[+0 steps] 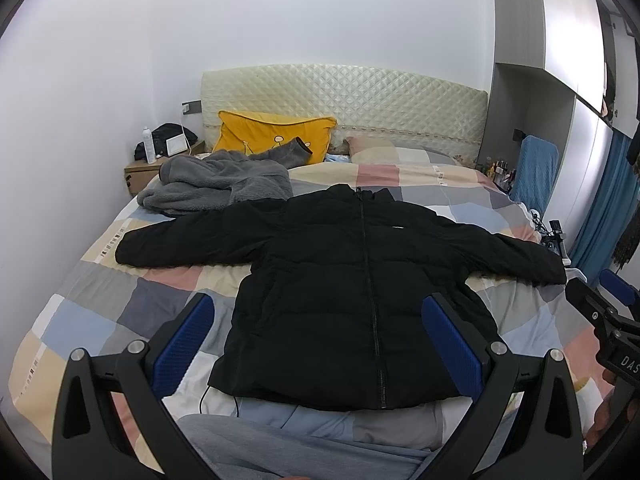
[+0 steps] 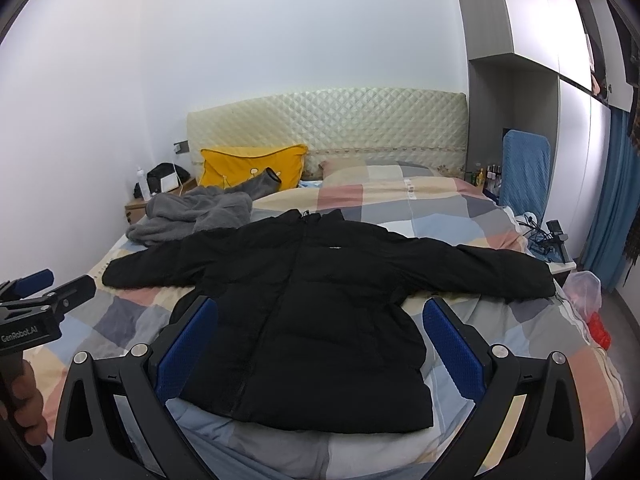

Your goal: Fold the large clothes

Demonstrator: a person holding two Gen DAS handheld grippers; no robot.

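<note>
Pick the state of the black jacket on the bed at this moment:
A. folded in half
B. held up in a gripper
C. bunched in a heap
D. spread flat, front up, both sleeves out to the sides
D: the black jacket lies flat, zipper up, both sleeves stretched sideways across the bed.

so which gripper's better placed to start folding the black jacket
Left, marginally. The left gripper hangs open squarely over the black jacket, framing its zipper; the right gripper sits further right.
</note>
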